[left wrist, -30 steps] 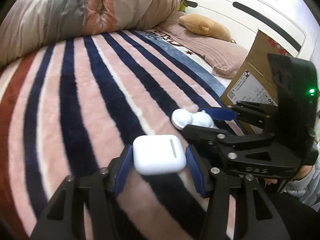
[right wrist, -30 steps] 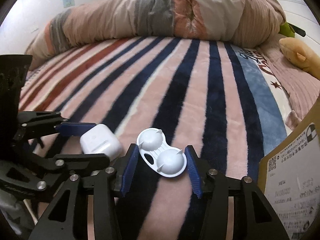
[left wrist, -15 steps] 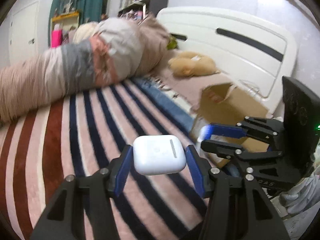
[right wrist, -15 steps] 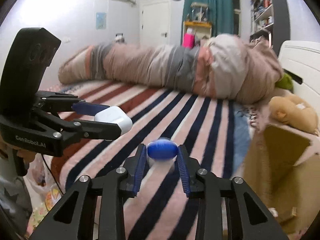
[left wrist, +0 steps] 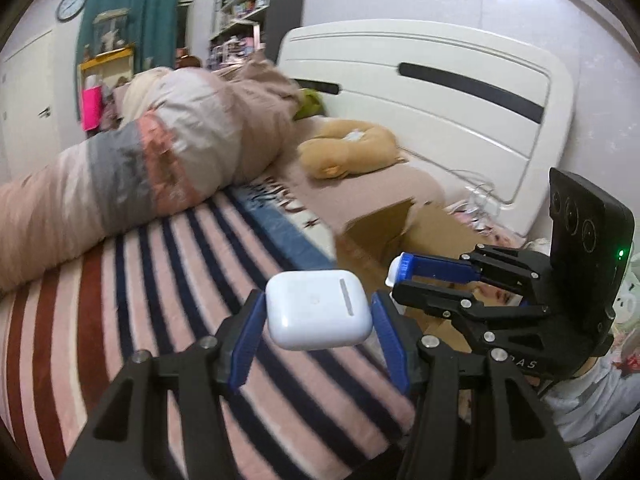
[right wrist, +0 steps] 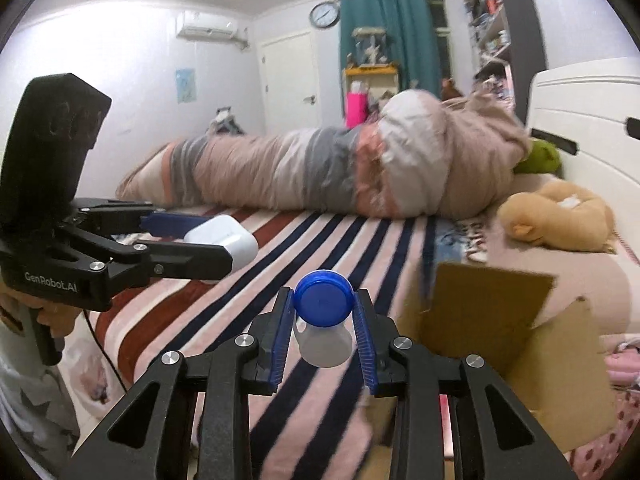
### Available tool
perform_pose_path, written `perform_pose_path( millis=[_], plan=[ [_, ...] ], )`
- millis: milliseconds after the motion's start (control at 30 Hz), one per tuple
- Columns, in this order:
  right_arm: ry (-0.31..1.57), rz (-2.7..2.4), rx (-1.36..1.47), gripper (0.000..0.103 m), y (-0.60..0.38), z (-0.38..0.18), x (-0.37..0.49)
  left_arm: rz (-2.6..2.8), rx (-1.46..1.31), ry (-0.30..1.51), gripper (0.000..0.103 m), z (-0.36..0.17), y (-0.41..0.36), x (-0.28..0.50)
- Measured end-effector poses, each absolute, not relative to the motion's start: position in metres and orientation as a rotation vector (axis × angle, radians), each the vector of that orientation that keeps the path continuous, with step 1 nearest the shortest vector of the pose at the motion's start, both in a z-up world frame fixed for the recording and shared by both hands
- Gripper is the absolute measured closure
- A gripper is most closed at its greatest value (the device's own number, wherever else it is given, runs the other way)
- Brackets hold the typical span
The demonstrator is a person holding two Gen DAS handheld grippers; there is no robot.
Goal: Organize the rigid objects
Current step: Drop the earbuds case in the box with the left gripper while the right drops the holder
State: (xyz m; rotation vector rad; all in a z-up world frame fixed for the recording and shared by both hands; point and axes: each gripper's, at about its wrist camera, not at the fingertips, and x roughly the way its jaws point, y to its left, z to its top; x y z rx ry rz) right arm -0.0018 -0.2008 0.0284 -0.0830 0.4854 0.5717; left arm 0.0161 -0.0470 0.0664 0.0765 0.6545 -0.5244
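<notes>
Above the striped blanket (left wrist: 168, 280), the left gripper (left wrist: 318, 316) pinches the earbud case (left wrist: 318, 308); the right gripper (right wrist: 324, 320) clamps the contact lens case (right wrist: 324, 308) beside the cardboard box (right wrist: 500, 320) rim.

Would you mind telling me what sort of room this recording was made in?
Almost certainly a bedroom: a bed with a striped blanket and rolled duvet, a white headboard, and a plush toy near the pillow end.

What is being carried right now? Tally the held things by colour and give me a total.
White only: 1, the earbud case in the left hand-held gripper.
White and blue: 1, the contact lens case in the right hand-held gripper.
Total: 2 things held.
</notes>
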Motion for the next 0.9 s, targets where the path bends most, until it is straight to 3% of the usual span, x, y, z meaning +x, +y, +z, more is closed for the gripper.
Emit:
perform_pose_path(
  millis=[133, 433, 767, 900],
  plan=[
    [0.466, 0.484, -0.04, 0.078, -0.247, 0.039, 0.003, -0.605, 0.086, 0.663, 0.052, 0.072, -0.088, 0.032],
    [0.637, 0.341, -0.064, 0.077, -0.308, 0.018, 0.057, -0.721, 0.153, 0.781, 0.052, 0.042, -0.176, 0.071],
    [0.648, 0.339, -0.04, 0.075, -0.331, -0.002, 0.064, -0.724, 0.204, 0.878, 0.052, 0.005, -0.208, 0.094],
    [0.634, 0.322, -0.054, 0.068, -0.336, -0.005, 0.06, -0.709, 0.227, 0.886, 0.052, -0.002, -0.212, 0.097]
  ],
)
